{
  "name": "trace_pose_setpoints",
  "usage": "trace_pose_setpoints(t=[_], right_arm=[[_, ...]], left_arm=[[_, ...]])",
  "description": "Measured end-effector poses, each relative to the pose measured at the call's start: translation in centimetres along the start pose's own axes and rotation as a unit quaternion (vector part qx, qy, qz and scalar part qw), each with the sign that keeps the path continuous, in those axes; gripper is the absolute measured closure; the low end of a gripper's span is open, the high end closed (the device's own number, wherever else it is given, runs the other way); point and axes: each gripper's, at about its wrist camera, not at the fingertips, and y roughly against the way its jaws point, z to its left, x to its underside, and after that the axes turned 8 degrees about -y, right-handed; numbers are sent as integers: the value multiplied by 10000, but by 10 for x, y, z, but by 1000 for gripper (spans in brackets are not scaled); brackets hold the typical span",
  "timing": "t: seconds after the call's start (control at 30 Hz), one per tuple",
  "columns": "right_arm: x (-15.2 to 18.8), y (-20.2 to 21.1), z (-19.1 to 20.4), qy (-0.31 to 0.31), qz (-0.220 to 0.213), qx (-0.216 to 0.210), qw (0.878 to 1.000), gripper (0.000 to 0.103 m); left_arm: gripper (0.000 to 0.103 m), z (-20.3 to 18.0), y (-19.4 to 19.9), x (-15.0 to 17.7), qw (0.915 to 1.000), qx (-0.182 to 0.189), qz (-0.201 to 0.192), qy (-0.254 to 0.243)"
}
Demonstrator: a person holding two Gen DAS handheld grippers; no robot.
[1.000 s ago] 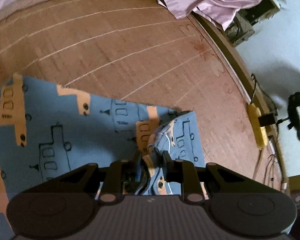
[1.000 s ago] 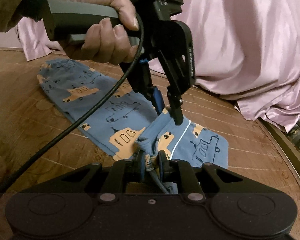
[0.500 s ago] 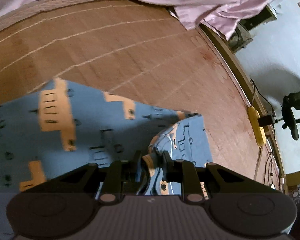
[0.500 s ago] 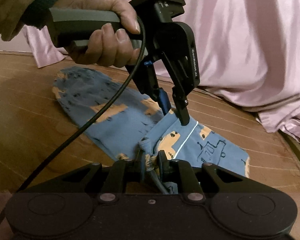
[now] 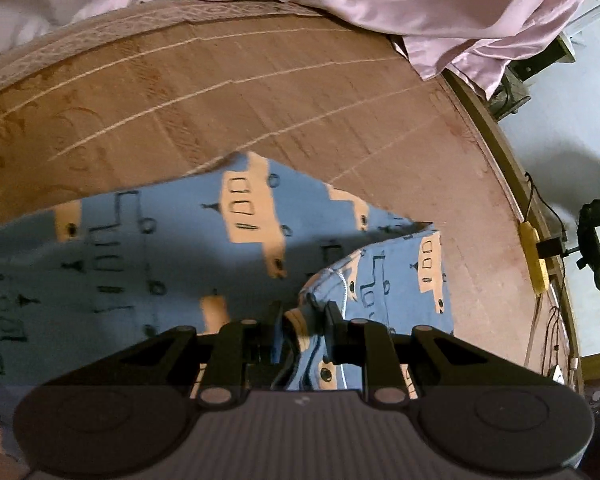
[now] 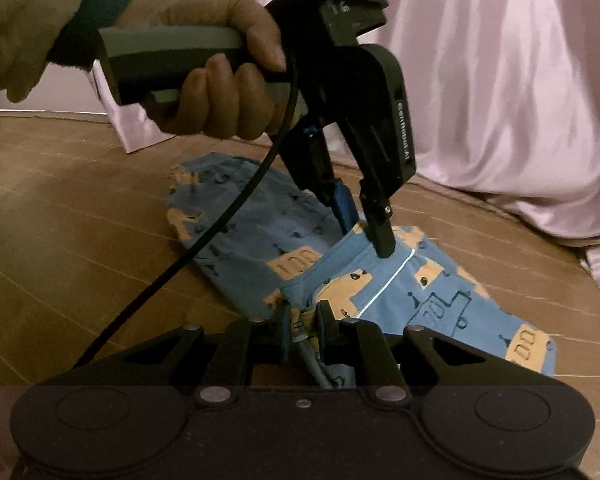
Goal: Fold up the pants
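Two black plastic tongs pinch the same edge of the small blue cotton pants (image 6: 260,248), which are printed with orange blocks and dark line drawings. The left tongs (image 5: 303,320) are closed on a bunched fold of the soft cloth, and in the right wrist view they (image 6: 366,236) come down from above, held by a hand (image 6: 220,76) around a grey handle with a black cable trailing from it. The right tongs (image 6: 303,320) are likewise clamped on a gathered bit of fabric with a thin white piping line beside it. The pants lie partly lifted on a brown woven mat (image 5: 260,92) crossed by pale stitched lines. Glossy pink satin cloth (image 6: 500,100) hangs in smooth folds behind. A yellow power strip (image 5: 534,256) sits beyond the mat's wooden rim.
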Motion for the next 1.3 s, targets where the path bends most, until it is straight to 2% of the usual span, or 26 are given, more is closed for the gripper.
trace_pose_setpoints(t=[0.23,0.3,0.33,0.37,0.43,0.5,0.57,0.67,0.7,0.73,0.8,0.87,0.93,1.03,1.1,1.17,1.3], right_arm=[[5,-17,4,5,67,-179,9998,88],[5,-16,3,-22,27,-161,9999,84],[5,-15,4,-43,-2,-173,9998,74],[6,-13,3,-64,-33,-192,9998,60],[6,-6,3,-93,-107,-250,9996,43],[5,2,0,-96,-160,-236,9995,36],[4,11,-8,-107,-193,-107,9997,17],[7,26,-33,-282,-218,458,9983,4],[8,29,-42,-395,-193,676,9967,3],[10,30,-52,-528,-159,898,9944,3],[13,30,-73,-857,-91,1404,9863,2],[18,25,-92,-1195,22,1796,9765,1],[25,19,-104,-1357,185,1970,9708,1],[37,7,-107,-1206,546,2224,9659,1],[40,6,-108,-1183,447,2232,9665,1],[39,5,-106,-1128,439,2271,9663,1],[31,14,-90,-840,56,2258,9705,1]], left_arm=[[78,17,-1,4,9993,-294,222,23],[75,19,-3,4,9990,-389,232,49],[74,19,-4,5,9987,-450,234,45],[72,19,-3,5,9985,-506,227,34],[58,17,0,6,9979,-616,171,41],[47,16,5,9,9971,-756,102,65],[44,15,12,13,9958,-913,-20,84],[25,8,30,28,9907,-1257,-510,25],[16,5,34,34,9889,-1311,-705,-32],[11,1,38,40,9864,-1371,-896,-109],[10,-6,39,50,9820,-1506,-1106,-278],[10,-14,31,58,9780,-1707,-1100,-482],[10,-22,21,64,9738,-1898,-1051,-683],[10,-31,2,68,9640,-2316,-889,-956],[9,-34,-9,70,9524,-2708,-832,-1124],[8,-36,-12,76,9455,-2821,-965,-1312],[8,-34,-2,79,9463,-2810,-1117,-1144]])
